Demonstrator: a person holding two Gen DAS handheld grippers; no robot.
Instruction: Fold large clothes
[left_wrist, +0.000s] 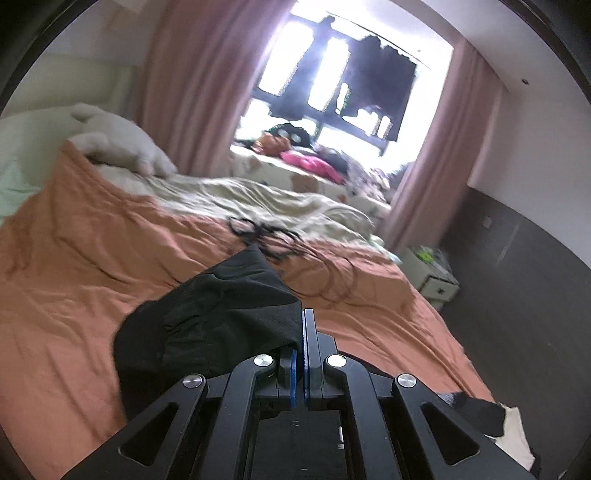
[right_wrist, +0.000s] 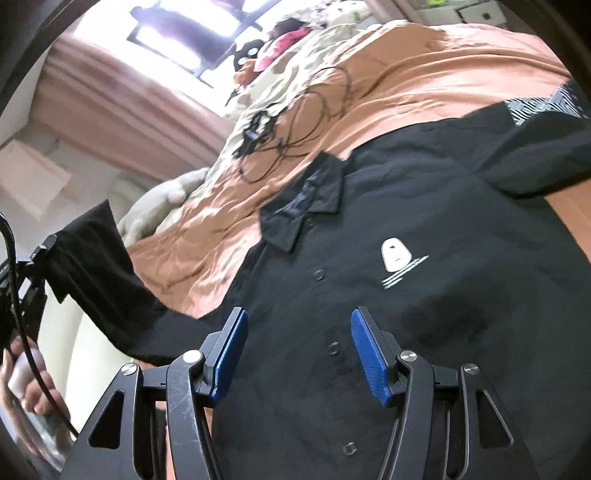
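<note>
the left gripper (left_wrist: 302, 321) has its blue pads pressed together on a sleeve of the black button-up short-sleeved shirt (right_wrist: 424, 295), lifted off the orange-sheeted bed (right_wrist: 424, 62). the shirt's body lies face up on the bed; over it hangs the right gripper (right_wrist: 299, 332), jaws half open and empty.

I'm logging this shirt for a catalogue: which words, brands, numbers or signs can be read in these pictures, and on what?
No readable words or numbers.
Black button-up shirt: white chest logo, a rounded shape over stripes, without lettering.
Shirt sleeve: black-and-white patterned patch, no letters legible.
Inside collar: faint marking, too blurred to read.
</note>
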